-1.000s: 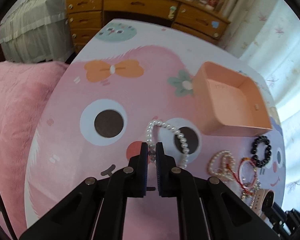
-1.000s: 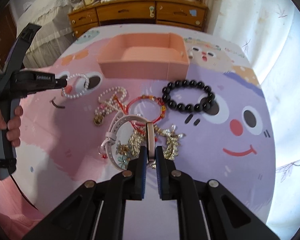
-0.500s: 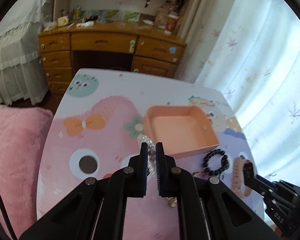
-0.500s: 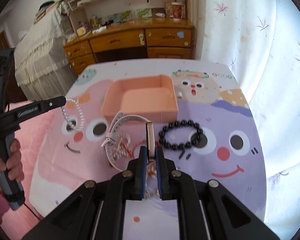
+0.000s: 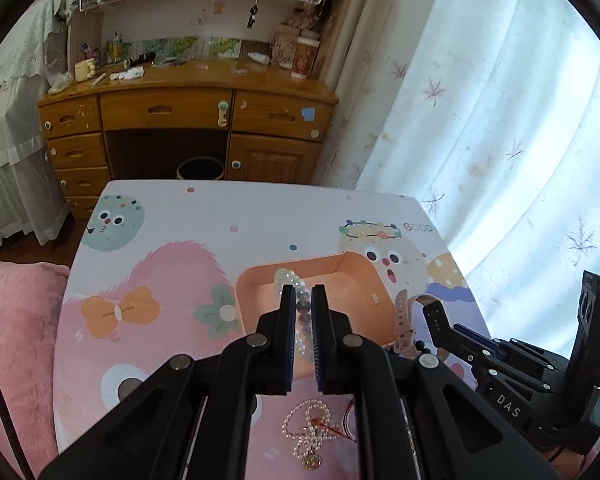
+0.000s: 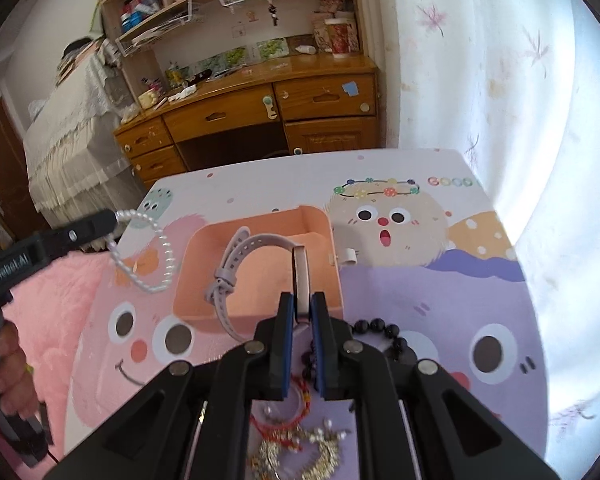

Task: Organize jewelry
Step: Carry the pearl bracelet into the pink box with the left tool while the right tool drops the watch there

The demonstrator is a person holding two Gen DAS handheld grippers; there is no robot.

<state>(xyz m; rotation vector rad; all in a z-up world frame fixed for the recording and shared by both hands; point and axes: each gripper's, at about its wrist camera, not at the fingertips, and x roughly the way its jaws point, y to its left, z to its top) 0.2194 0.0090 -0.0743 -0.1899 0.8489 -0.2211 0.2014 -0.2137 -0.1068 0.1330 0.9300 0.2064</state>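
Note:
My left gripper is shut on a white pearl bracelet, which hangs in the air over the peach tray. In the right wrist view the same bracelet dangles from the left gripper, just left of the tray. My right gripper is shut on a pale pink watch, gripping it at the face. Its looped strap hangs above the tray. From the left wrist, the right gripper and watch show beside the tray's right wall.
On the cartoon mat lie a pearl necklace with pendant, a black bead bracelet, a red cord bracelet and gold pieces. A hand holds the left gripper's handle. A wooden desk stands behind.
Both grippers have risen off the mat and moved toward the tray. The pearl bracelet and the watch, which lay on the table, now hang lifted in the grippers.

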